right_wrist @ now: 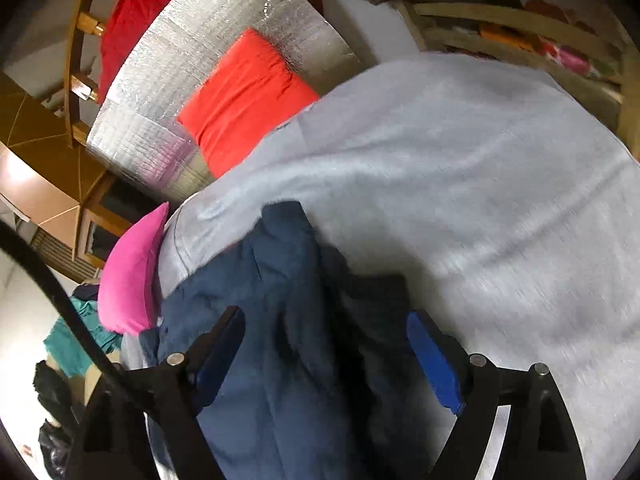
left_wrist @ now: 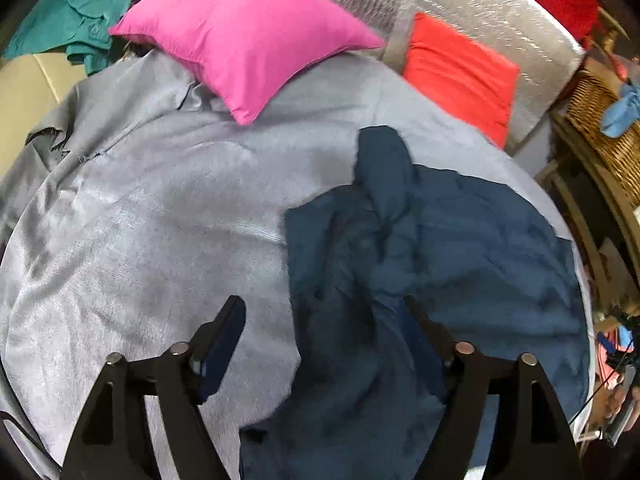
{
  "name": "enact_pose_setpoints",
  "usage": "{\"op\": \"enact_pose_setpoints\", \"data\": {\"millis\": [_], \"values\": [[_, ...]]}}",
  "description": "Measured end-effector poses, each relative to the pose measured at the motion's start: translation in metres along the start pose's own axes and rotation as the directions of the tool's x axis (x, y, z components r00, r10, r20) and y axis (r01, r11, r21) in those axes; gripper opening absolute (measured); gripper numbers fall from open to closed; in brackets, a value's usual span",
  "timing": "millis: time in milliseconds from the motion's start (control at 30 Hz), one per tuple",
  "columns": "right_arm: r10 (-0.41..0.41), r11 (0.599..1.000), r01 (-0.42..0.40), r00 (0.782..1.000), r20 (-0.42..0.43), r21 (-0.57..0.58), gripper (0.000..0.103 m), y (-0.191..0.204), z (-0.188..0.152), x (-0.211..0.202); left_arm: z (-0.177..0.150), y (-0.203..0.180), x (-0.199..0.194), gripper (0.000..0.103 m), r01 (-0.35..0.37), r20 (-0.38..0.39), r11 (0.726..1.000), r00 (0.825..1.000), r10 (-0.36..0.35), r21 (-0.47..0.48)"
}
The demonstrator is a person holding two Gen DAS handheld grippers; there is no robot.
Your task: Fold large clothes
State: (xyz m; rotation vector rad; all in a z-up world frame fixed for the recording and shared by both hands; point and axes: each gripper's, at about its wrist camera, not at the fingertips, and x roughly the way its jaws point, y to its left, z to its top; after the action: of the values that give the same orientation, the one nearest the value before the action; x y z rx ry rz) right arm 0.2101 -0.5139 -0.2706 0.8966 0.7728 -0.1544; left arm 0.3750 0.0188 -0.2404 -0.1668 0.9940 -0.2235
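The dark blue garment (left_wrist: 420,248) is seen still crumpled and unfolded on the grey cover (left_wrist: 160,220), with left gripper (left_wrist: 326,344) and right gripper (right_wrist: 326,356) fingers spread wide, nothing held.

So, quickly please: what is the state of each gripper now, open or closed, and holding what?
Left gripper: open, holding nothing; the dark blue garment lies below its fingers.
Right gripper: open, holding nothing, above the same garment.
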Motion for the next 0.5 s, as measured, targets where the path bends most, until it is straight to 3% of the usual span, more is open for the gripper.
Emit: {"op": "enact_pose_setpoints", "data": {"millis": [100, 233, 300, 367, 467, 500], "values": [[0.055, 0.996, -0.050, 0.996, -0.071, 0.075, 0.086, -0.025, -0.017, -0.006, -0.014, 0.000, -0.009, 0.083, -0.021, 0.001, 1.000, 1.000, 0.021, 0.024], [0.091, 0.993, -0.079, 0.985, -0.145, 0.089, 0.086, -0.035, -0.041, 0.001, -0.034, 0.005, -0.007, 0.083, -0.045, -0.034, 0.998, 0.998, 0.047, 0.045], [0.109, 0.991, -0.092, 0.977, -0.182, 0.102, 0.086, -0.036, -0.052, 0.012, -0.045, 0.009, -0.006, 0.083, -0.019, -0.059, 0.999, 0.998, 0.021, 0.032], [0.037, 0.998, -0.026, 0.982, -0.187, 0.059, 0.087, -0.033, -0.056, 0.021, -0.050, 0.015, -0.002, 0.083, 0.024, -0.077, 1.000, 0.997, -0.024, 0.007], [0.073, 0.995, -0.058, 0.975, -0.209, 0.077, 0.087, -0.031, -0.066, 0.037, -0.057, 0.025, 0.010, 0.083, 0.086, -0.120, 0.994, 0.988, -0.093, -0.062], [0.073, 0.996, -0.061, 0.977, -0.202, 0.066, 0.082, -0.029, -0.068, 0.037, -0.058, 0.028, 0.014, 0.082, 0.100, -0.131, 0.991, 0.985, -0.111, -0.084]]}}
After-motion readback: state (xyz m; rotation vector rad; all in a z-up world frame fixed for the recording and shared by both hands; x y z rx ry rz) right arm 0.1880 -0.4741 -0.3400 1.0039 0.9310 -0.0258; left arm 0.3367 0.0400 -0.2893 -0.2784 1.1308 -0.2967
